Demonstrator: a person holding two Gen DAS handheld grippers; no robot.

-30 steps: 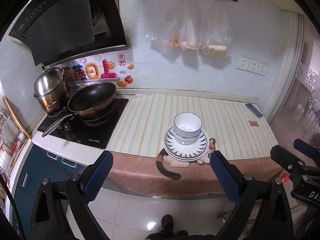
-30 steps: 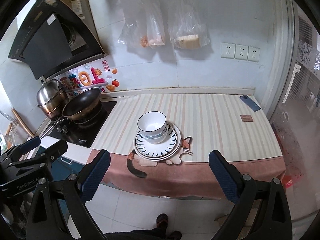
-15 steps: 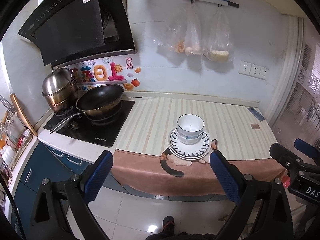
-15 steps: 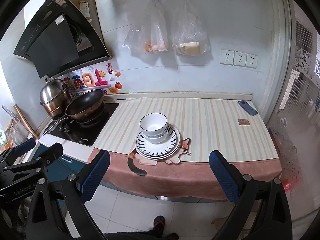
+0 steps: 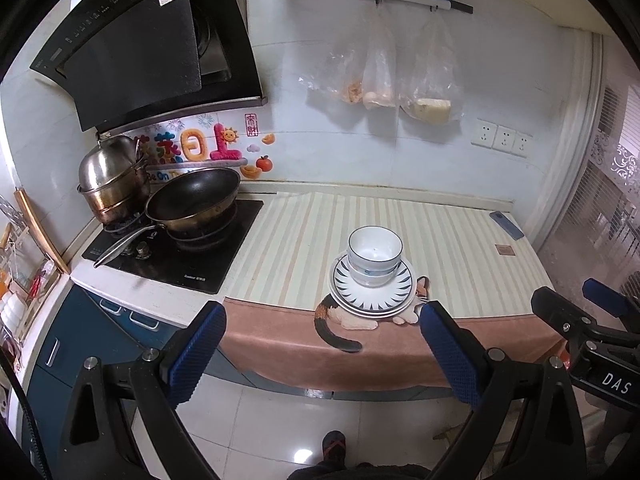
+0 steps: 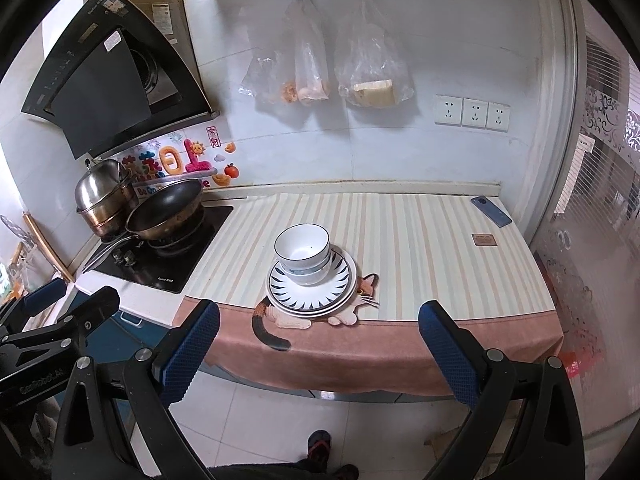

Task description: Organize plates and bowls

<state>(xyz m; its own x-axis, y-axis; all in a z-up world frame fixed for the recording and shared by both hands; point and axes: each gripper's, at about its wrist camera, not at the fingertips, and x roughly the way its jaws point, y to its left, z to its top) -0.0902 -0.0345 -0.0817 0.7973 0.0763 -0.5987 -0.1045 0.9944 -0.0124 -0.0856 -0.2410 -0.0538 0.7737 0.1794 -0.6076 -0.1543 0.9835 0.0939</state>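
The bowls (image 5: pixel 374 256) sit nested one inside another on a stack of plates (image 5: pixel 372 294) with a dark ray pattern, close to the front edge of the counter (image 5: pixel 460 248), right over the cat picture (image 5: pixel 340 320) on the striped cloth (image 5: pixel 304 232). To the left are the stove (image 5: pixel 176 248) with a pan (image 5: pixel 194 204) and a steel pot (image 5: pixel 110 180); bags (image 5: pixel 380 68) hang on the wall behind, and a phone (image 5: pixel 507 225) lies at the far right corner of the counter.

The pile looks done, so the main risk is disturbing it. It stands near the edge, and a nudge from either tool, or a tug on the cloth that hangs over the front, could slide it off onto the tile floor. The bowls sit slightly off the plates' centre, toward the back, so a bump could also tip them.

The left gripper (image 5: pixel 322 354) has its fingers spread wide and holds nothing; it is well short of the counter, above the floor. The right gripper (image 6: pixel 320 350) is the same: fingers wide apart, empty, touching nothing
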